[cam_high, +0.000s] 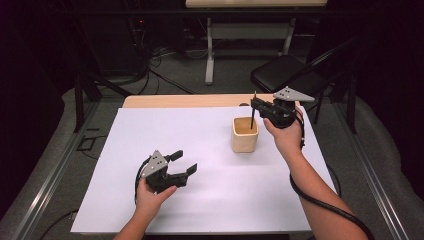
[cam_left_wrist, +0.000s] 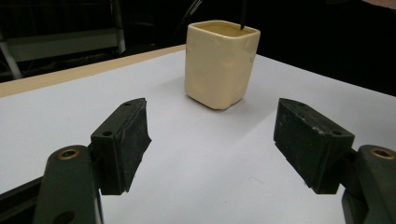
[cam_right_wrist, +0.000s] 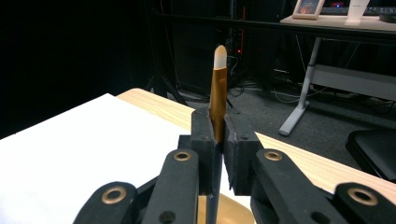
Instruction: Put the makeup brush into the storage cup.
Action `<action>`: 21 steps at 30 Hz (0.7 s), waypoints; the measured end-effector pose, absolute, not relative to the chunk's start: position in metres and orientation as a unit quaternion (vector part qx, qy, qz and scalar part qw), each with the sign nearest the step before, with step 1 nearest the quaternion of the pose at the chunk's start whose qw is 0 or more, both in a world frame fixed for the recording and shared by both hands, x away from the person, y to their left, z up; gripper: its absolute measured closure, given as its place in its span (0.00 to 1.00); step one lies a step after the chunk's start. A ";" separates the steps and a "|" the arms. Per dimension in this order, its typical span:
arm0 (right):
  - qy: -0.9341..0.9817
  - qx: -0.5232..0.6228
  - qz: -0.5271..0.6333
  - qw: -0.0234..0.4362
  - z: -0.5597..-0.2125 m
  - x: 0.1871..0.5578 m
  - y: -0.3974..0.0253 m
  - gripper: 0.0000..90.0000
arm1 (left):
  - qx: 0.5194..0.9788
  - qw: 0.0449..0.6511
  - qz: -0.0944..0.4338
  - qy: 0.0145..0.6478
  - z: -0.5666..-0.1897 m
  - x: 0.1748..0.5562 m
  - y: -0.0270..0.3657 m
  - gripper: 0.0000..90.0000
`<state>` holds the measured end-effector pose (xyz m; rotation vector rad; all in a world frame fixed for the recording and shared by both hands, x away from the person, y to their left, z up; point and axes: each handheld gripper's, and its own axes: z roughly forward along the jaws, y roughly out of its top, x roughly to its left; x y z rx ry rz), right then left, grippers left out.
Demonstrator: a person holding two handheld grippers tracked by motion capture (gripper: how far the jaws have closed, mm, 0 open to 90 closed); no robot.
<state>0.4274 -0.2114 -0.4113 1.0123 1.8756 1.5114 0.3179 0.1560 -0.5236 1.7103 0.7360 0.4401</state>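
Observation:
A cream square cup [cam_high: 245,136] stands upright on the white sheet [cam_high: 200,150], right of centre. My right gripper [cam_high: 256,103] hovers just above and behind it, shut on a thin dark pencil [cam_high: 253,112] held upright, its lower end dipping inside the cup's rim. In the right gripper view the pencil [cam_right_wrist: 218,93] shows a gold ferrule and a pale end poking up from between the shut gripper [cam_right_wrist: 218,135]. My left gripper [cam_high: 186,162] rests low at the sheet's front left, open with nothing in it. From it the cup [cam_left_wrist: 219,60] lies straight ahead beyond the gripper [cam_left_wrist: 210,140].
The sheet covers most of a wooden table [cam_high: 175,101], whose bare strip runs along the far edge. A black chair [cam_high: 285,72] stands behind the table at the right, and a white-legged desk [cam_high: 250,30] farther back. Cables lie on the floor.

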 end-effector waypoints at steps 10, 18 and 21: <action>0.693 0.370 0.560 0.264 -0.415 0.425 -0.209 0.93 | 0.735 0.571 0.193 0.312 -0.524 0.318 0.156 0.28; 0.694 0.371 0.558 0.265 -0.422 0.425 -0.208 0.92 | 0.735 0.570 0.195 0.313 -0.525 0.318 0.156 0.28; 0.694 0.372 0.557 0.264 -0.425 0.426 -0.208 0.93 | 0.735 0.569 0.195 0.312 -0.525 0.318 0.156 0.28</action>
